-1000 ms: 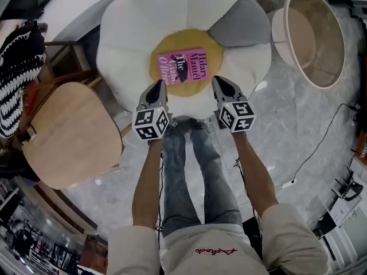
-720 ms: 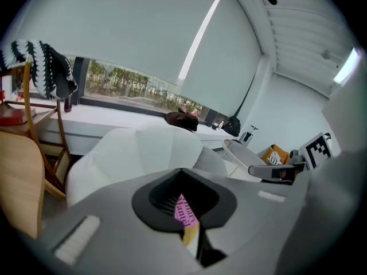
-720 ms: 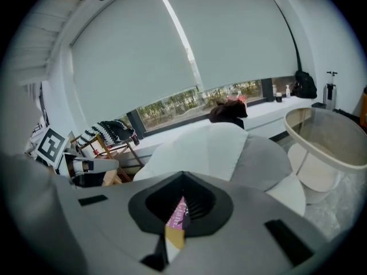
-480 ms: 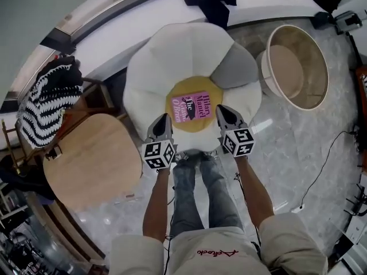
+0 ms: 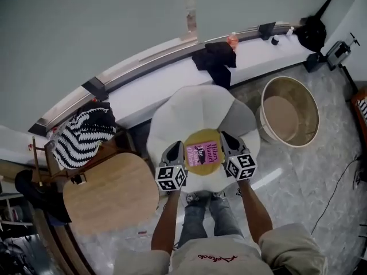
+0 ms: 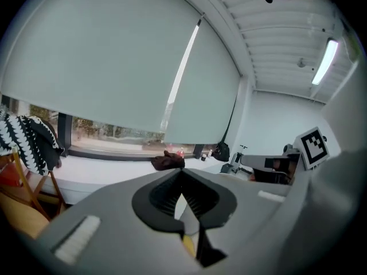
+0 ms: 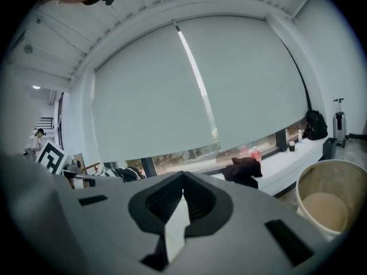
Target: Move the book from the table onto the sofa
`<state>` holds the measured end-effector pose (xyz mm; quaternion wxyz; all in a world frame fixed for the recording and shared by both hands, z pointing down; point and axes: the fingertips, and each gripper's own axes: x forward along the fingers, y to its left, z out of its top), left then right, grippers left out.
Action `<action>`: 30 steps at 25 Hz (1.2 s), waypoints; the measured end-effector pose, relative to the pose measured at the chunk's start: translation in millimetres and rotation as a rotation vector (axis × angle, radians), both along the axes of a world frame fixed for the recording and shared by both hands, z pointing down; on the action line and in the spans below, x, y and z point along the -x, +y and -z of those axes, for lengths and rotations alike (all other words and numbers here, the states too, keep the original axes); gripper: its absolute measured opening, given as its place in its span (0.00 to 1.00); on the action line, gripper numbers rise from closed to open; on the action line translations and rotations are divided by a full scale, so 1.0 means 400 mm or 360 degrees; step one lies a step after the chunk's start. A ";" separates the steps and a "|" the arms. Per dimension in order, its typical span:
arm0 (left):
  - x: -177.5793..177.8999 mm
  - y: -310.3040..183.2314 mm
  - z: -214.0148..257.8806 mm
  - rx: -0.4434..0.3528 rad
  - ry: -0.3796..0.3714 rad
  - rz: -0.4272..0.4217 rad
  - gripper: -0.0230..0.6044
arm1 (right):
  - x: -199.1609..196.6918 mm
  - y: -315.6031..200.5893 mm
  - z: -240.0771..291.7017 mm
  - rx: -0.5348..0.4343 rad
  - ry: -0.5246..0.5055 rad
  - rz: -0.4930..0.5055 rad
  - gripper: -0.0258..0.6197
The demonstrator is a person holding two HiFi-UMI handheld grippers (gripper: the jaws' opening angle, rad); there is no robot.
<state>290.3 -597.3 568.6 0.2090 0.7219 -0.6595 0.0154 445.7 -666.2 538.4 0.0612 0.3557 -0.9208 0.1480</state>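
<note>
I read left hand-held gripper (image 5: pixel 174 149) as clenched, jaws together, nothing between them. Right hand-held gripper (image 5: pixel 227 140) same: clenched, empty. Pink book (image 5: pixel 203 153) lies flat on yellow centre of flower-shaped sofa (image 5: pixel 172 116); from head view it shows between both hand-held grippers, held by neither. Round wooden bench (image 5: pixel 109 192) to outer side of left hand-held gripper. Large tub (image 5: pixel 289 110) out beyond right hand-held gripper.

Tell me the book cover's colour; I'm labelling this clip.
The book is pink with dark lettering, seen best in the head view.
</note>
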 end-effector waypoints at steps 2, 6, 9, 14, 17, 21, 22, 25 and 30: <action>-0.004 0.004 0.059 -0.0053 0.0005 0.0007 0.05 | -0.002 0.001 0.053 -0.0041 -0.0008 0.0013 0.05; -0.013 0.009 0.137 -0.0102 -0.0021 0.0002 0.05 | -0.017 0.001 0.147 -0.0128 0.0019 0.0023 0.05; -0.009 0.012 0.193 -0.0133 -0.0039 0.0002 0.05 | -0.020 0.010 0.206 -0.0204 0.0063 0.0047 0.05; -0.005 0.024 0.289 -0.0199 -0.0073 0.0014 0.05 | -0.044 0.020 0.288 -0.0255 0.0040 0.0026 0.05; -0.005 0.034 0.335 -0.0236 -0.0093 0.0023 0.05 | -0.066 0.025 0.327 -0.0275 0.0016 0.0003 0.05; 0.012 0.044 0.382 -0.0262 -0.0133 0.0017 0.05 | -0.078 0.034 0.366 -0.0304 0.0005 -0.0019 0.05; 0.019 0.046 0.392 -0.0266 -0.0141 0.0016 0.05 | -0.078 0.036 0.375 -0.0313 0.0007 -0.0020 0.05; 0.021 0.053 0.412 -0.0280 -0.0160 0.0018 0.05 | -0.095 0.043 0.396 -0.0337 0.0020 -0.0023 0.05; 0.020 0.065 0.426 -0.0301 -0.0172 0.0010 0.05 | -0.116 0.062 0.403 -0.0342 0.0000 -0.0056 0.05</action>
